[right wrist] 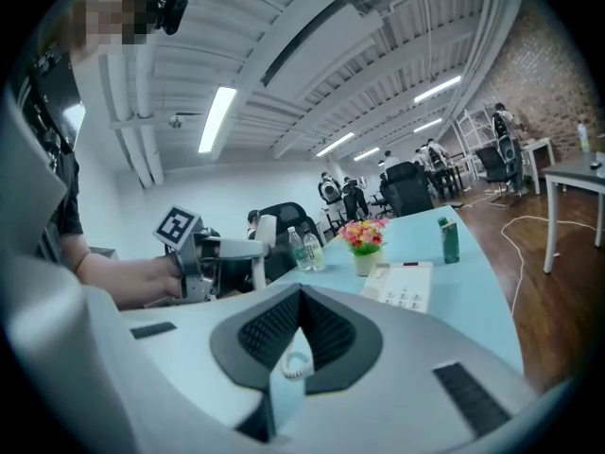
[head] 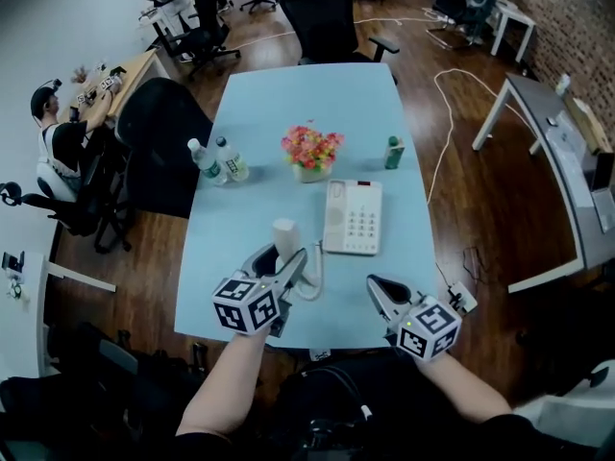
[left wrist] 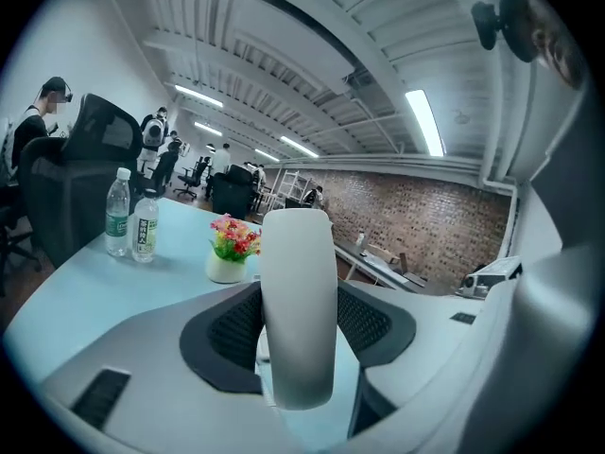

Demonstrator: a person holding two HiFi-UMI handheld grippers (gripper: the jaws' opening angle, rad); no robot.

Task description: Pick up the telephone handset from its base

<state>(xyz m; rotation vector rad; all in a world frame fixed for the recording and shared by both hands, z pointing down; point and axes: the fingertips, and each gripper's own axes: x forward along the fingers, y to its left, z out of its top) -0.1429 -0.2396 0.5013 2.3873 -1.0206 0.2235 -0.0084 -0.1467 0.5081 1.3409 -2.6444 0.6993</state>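
Observation:
The white telephone handset stands upright, lifted off its base, with my left gripper shut on it. In the left gripper view the handset fills the space between the dark pads. The white telephone base with its keypad lies on the light blue table, just right of the handset. A coiled cord hangs from the handset to the table. My right gripper hovers near the table's front edge, right of the cord, shut with nothing held. In the right gripper view the base and the held handset both show.
A pot of pink and yellow flowers stands behind the phone, two water bottles to its left, a green bottle to its right. Black office chairs surround the table. A person sits at a desk far left.

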